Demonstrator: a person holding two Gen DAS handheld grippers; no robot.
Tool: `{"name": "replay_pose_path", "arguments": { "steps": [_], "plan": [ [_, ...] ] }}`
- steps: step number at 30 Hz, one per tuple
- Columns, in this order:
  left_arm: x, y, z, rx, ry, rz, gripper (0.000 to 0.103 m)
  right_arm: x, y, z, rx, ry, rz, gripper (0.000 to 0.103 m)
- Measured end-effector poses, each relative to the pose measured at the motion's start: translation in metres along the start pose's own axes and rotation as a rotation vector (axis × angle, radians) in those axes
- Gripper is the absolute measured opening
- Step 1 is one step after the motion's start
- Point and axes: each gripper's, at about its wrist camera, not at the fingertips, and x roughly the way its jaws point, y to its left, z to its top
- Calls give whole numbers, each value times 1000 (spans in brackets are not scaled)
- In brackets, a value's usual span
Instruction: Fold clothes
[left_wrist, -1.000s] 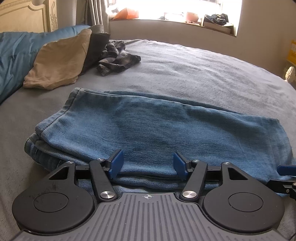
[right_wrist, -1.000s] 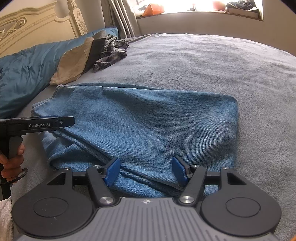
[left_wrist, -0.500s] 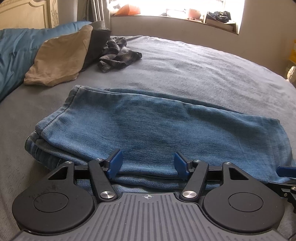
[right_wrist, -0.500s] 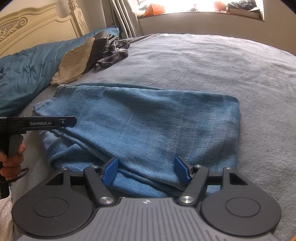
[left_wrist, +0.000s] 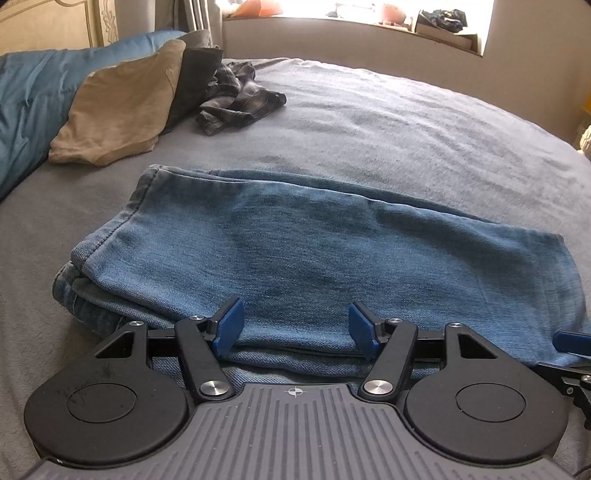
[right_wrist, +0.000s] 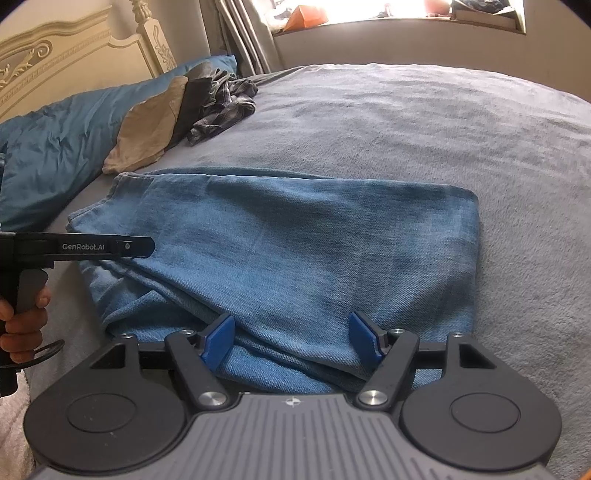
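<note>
Folded blue jeans (left_wrist: 303, 258) (right_wrist: 295, 251) lie flat on the grey bed, layered edges toward me. My left gripper (left_wrist: 293, 326) hovers open at the jeans' near edge, blue fingertips (left_wrist: 229, 325) spread with nothing between them. My right gripper (right_wrist: 291, 339) is also open at the near edge further right, nothing held. In the right wrist view the left gripper's black body (right_wrist: 85, 246) sticks in from the left, a hand (right_wrist: 22, 325) on its handle. A blue fingertip (left_wrist: 572, 341) of the right gripper shows at the left wrist view's right edge.
A tan folded garment (left_wrist: 118, 107), a dark one (left_wrist: 192, 74) and a crumpled plaid shirt (left_wrist: 236, 99) lie at the head of the bed by a blue duvet (right_wrist: 62, 155). A cream headboard (right_wrist: 55, 62) and a bright windowsill (left_wrist: 369, 14) lie beyond. Grey blanket (right_wrist: 443, 140) stretches right.
Both grippers have pulled back slightly and risen a little from the jeans' near edge, staying open. The jeans have not moved.
</note>
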Motion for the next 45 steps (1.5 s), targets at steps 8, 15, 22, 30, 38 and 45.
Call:
{"name": "replay_pose_path", "arguments": {
  "steps": [8, 15, 22, 30, 38, 45],
  "plan": [
    [0, -3, 3, 8, 26, 21, 64, 0, -1, 0, 9, 0, 4, 72],
    [2, -6, 5, 23, 37, 39, 67, -1, -1, 7, 25, 29, 2, 72],
    [2, -7, 7, 30, 48, 53, 70, -6, 0, 27, 49, 35, 12, 72],
    [3, -7, 7, 31, 50, 60, 71, 6, 16, 47, -54, 13, -19, 71],
    [3, -8, 8, 34, 52, 65, 72, 31, 28, 33, -122, 46, -85, 72],
    [4, -7, 8, 32, 50, 63, 73, 23, 26, 25, -85, 63, -69, 73]
  ]
}}
